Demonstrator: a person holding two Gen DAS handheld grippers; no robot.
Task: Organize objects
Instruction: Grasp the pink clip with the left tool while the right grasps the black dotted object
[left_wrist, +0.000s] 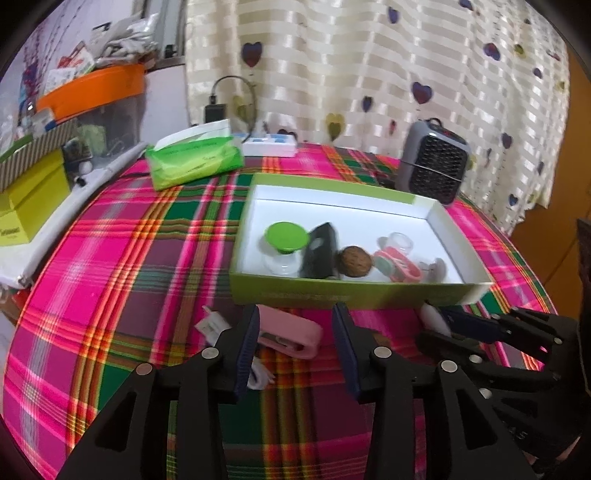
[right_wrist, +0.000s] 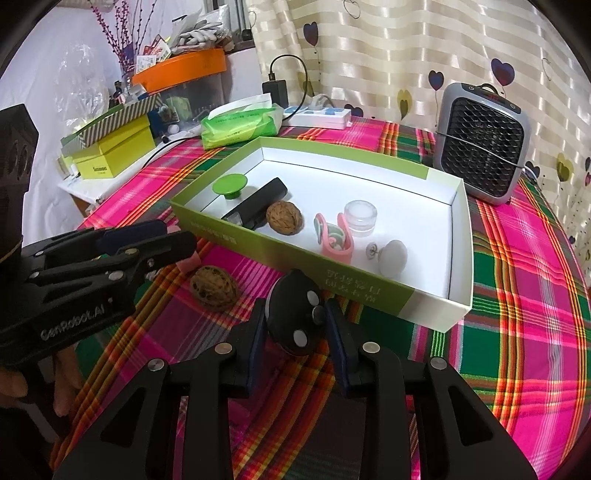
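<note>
The words "GenRobot.AI" are being shown in white letters on the body of the left gripper, as it is seen from the right wrist camera. A short word is being shown on the side of the yellow box far ahead to the left of that gripper, but it is too small to be read. Pale characters are being displayed on the near wall of the green tray, just ahead of the right gripper; they cannot be made out. The right gripper is being kept pinched on a round black object with silver dots, its pads being pressed on both sides of it. The left gripper is being held spread wide, and a pink case is lying on the plaid tablecloth between its fingers, apart from both pads. A loose walnut is lying on the cloth between the two grippers, just ahead and to the left of the right one. Inside the tray, ahead of both grippers, a green-capped piece, a black device, a second walnut, a pink and mint object, a small clear jar and a grey knob are being kept. A grey fan is standing beyond the tray.
</note>
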